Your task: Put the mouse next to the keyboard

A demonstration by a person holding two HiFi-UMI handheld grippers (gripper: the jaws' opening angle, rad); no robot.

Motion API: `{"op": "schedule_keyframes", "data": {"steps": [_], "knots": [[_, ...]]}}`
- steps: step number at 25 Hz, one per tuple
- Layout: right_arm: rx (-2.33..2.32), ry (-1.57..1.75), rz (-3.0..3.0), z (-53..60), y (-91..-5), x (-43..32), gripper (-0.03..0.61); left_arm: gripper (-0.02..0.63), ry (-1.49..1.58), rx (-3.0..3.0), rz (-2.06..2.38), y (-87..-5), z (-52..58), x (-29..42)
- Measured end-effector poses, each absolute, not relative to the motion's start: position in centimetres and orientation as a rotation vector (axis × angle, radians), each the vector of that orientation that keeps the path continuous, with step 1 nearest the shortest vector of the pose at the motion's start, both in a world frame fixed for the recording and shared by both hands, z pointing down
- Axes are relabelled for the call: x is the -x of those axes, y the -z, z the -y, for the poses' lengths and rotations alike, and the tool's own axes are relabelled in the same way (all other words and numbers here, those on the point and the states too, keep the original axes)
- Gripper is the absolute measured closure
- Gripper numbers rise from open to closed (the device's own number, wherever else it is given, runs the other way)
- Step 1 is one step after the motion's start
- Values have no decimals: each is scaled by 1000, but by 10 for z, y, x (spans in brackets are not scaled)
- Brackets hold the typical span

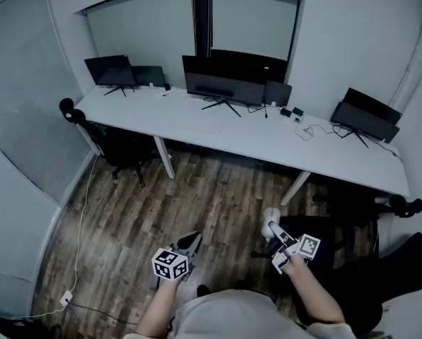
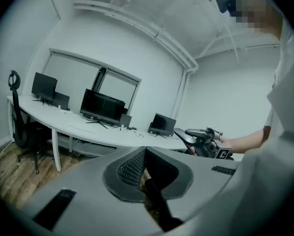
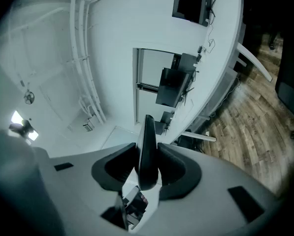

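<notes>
We have the mouse (image 1: 270, 221) off the table, gripped in our right tongs (image 3: 147, 168). It stands edge-on between the pads, its long axis pointing forward along the jaws. The right tongs are closed partway onto it and held about level, out over the wooden floor (image 1: 218, 203) in front of us.

The keyboard (image 1: 198, 126) lies ahead of the mouse and to the left. It sits well apart from us, on the white table (image 1: 324, 154), just in front of the middle monitor (image 1: 225, 83). Its long axis runs along the table's front edge.

We judge the carry is not yet done. The next move means taking the right hand forward and leftward to a bare stretch of table beside one end of the keyboard. The mouse would then be turned flat before it is let go.

Our left tongs (image 2: 144, 150) hang lower and to the left. They tilt slightly downward, with the jaws together and nothing between them. They touch nothing.
</notes>
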State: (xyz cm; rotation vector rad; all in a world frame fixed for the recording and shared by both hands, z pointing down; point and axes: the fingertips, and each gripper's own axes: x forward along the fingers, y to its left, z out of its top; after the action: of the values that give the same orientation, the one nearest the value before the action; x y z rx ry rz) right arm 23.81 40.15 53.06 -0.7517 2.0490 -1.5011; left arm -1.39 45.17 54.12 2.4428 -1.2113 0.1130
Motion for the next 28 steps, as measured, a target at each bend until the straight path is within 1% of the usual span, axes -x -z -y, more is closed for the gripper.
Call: {"op": "schedule_keyframes", "data": {"steps": [16, 28], "knots": [[770, 1511, -2046, -403, -535, -229, 431, 597, -127, -2443, 1194, -544, -455, 17], [817, 1479, -2082, -399, -539, -192, 431, 597, -159, -2477, 1134, -551, -446, 33]]}}
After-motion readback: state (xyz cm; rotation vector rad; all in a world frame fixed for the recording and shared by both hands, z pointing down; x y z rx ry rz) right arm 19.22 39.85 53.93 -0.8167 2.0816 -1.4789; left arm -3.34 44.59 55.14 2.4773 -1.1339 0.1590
